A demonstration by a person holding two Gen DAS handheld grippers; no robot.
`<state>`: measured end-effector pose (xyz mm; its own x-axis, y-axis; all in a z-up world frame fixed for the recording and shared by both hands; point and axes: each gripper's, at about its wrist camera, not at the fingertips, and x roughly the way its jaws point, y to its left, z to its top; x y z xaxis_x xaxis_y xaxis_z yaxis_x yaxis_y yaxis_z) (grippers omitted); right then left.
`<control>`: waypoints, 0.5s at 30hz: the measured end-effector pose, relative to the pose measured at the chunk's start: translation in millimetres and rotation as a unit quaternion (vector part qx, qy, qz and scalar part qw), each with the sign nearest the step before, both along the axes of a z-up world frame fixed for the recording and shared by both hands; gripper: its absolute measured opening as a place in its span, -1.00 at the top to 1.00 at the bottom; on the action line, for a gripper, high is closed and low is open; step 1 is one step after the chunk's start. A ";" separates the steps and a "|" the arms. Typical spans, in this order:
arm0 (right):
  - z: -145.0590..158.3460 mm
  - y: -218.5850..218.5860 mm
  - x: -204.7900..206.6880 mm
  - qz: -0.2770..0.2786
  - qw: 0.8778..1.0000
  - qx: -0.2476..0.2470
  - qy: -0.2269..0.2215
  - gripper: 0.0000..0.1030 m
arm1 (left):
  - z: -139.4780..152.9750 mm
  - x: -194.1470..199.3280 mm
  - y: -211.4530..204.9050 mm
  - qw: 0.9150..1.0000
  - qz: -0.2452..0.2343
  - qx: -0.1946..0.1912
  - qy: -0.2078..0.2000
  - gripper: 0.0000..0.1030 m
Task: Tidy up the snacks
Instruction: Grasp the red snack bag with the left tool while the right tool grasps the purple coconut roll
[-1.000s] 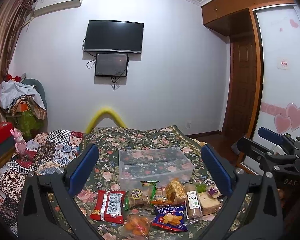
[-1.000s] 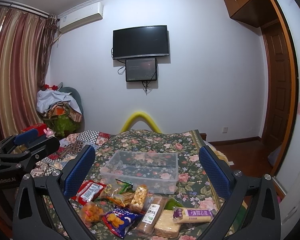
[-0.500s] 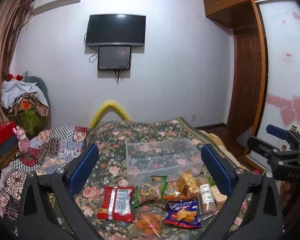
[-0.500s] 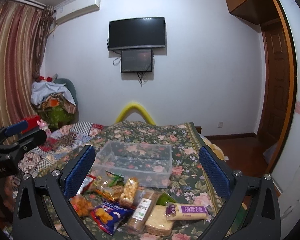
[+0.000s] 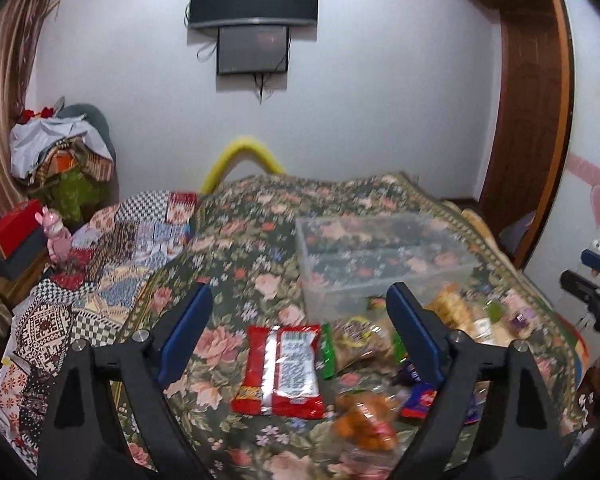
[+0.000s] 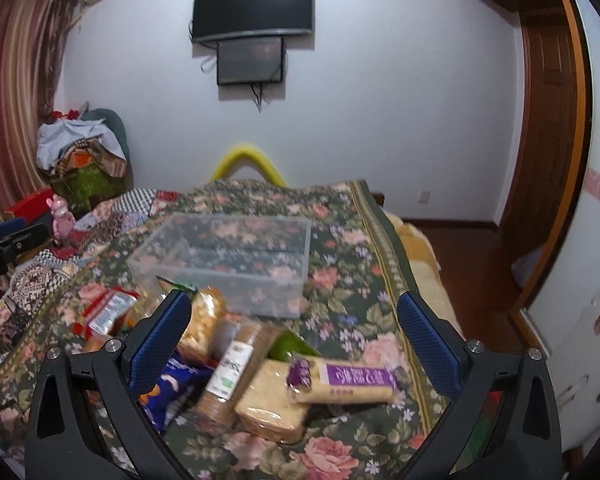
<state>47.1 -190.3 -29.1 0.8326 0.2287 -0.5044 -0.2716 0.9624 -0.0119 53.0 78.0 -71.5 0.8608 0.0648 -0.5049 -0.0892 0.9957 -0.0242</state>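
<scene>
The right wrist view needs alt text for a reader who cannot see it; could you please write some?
An open right gripper hovers over snack packets heaped on a floral bedspread, nearest a purple-labelled packet. Behind them sits an empty clear plastic box; a television hangs on the far wall.

Bed [image 6: 352, 240] with floral cover. Clear plastic bin [image 6: 228, 256] sits on it. Snack packets [image 6: 340, 378] lie just in front.

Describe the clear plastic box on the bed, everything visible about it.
The clear plastic box is a rectangular, see-through bin with no lid on it, standing upright on the floral bedspread. The flower pattern shows through its walls, and nothing seems to lie inside. The snack packets lie in front of it, the nearest ones close against its front wall.
</scene>
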 end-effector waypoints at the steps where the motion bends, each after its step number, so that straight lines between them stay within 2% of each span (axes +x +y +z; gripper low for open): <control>1: -3.2 -3.0 2.0 -0.002 1.000 0.001 0.008 -0.96 | -6.4 5.2 3.7 1.000 -0.002 0.003 0.013 -0.64; 5: -15.9 -13.2 10.9 -0.009 0.999 0.006 0.041 -0.91 | -29.7 22.7 15.7 0.998 -0.008 -0.004 0.059 -0.56; 11: -40.7 -25.2 29.3 -0.013 0.995 0.030 0.096 -0.89 | -67.7 44.0 24.4 0.993 -0.016 -0.030 0.114 -0.56; 15: -54.9 -24.9 38.8 -0.011 0.991 0.033 0.126 -0.89 | -91.5 58.7 21.8 0.988 -0.031 -0.031 0.147 -0.56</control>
